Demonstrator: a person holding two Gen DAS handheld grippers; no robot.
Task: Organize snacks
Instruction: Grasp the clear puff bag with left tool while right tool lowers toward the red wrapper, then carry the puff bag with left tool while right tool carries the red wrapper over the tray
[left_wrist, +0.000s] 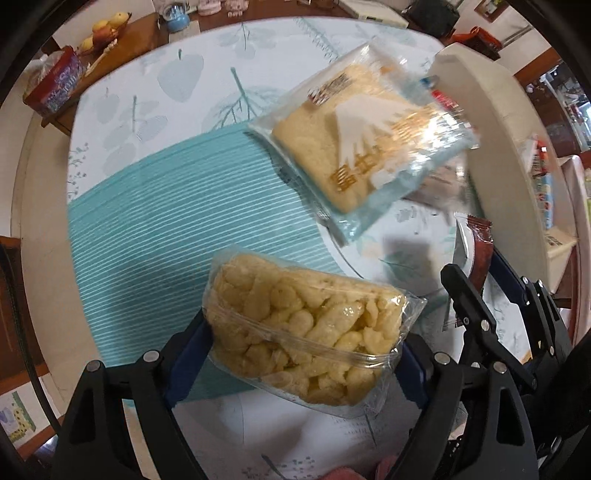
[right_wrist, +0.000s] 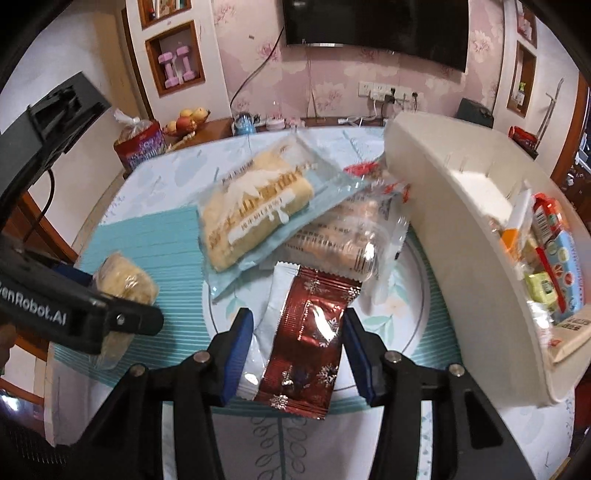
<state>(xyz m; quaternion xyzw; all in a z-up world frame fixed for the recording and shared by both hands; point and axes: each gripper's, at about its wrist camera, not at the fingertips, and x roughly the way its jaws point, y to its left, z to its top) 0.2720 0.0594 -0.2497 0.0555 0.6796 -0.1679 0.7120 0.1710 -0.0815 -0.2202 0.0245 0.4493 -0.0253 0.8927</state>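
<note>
My left gripper (left_wrist: 295, 354) is shut on a clear pack of puffed yellow snack (left_wrist: 303, 332) and holds it above the teal mat (left_wrist: 166, 221); the pack also shows in the right wrist view (right_wrist: 123, 282). My right gripper (right_wrist: 299, 347) is shut on a dark red snowflake wrapper (right_wrist: 310, 332), whose end shows in the left wrist view (left_wrist: 480, 240). A light-blue cake packet (right_wrist: 255, 206) lies tilted on a clear biscuit pack (right_wrist: 343, 243); the cake packet also shows in the left wrist view (left_wrist: 369, 147). A white curved organizer (right_wrist: 461, 236) stands to the right and holds several snacks (right_wrist: 546, 258).
A red bag (right_wrist: 140, 146) and a fruit bowl (right_wrist: 184, 122) sit on a wooden sideboard behind the table. A blue jar (right_wrist: 243, 123) stands at the table's far edge. The flowered tablecloth (left_wrist: 147, 92) covers the round table.
</note>
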